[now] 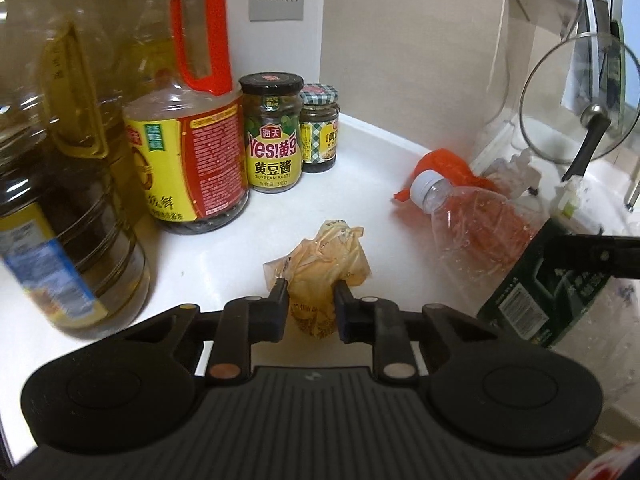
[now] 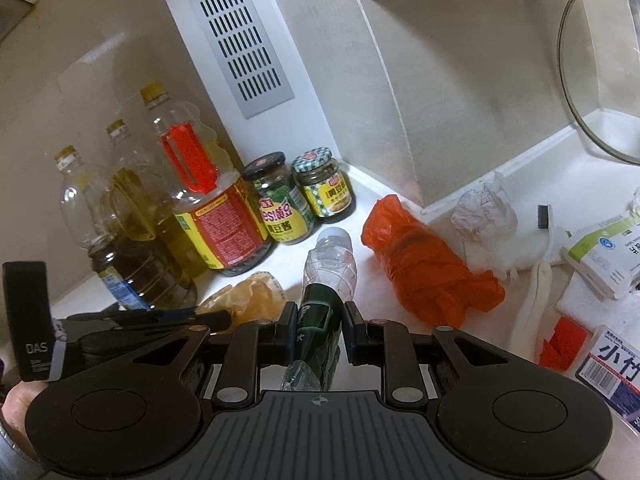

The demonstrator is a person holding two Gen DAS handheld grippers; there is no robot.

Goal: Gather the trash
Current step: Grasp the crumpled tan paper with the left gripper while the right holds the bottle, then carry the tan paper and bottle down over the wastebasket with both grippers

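A crumpled yellow plastic wrapper (image 1: 328, 256) lies on the white counter (image 1: 360, 148), and my left gripper (image 1: 312, 296) is shut on its near end, both pads pressing into it. The same wrapper (image 2: 248, 300) shows in the right wrist view beside the left gripper's fingers (image 2: 212, 316). My right gripper (image 2: 320, 316) is shut on a crushed clear plastic bottle (image 2: 330, 264) with a dark green label, cap pointing away. In the left wrist view that bottle (image 1: 476, 220) slants in from the right. A knotted orange plastic bag (image 2: 424, 264) lies just beyond it.
Several oil bottles (image 1: 188, 152) and two sauce jars (image 1: 274, 136) stand along the left back wall. A crumpled tissue (image 2: 480, 212), a white toothbrush (image 2: 536, 280) and small cartons (image 2: 604, 252) lie at the right. A glass pot lid (image 1: 580, 108) leans at the far right.
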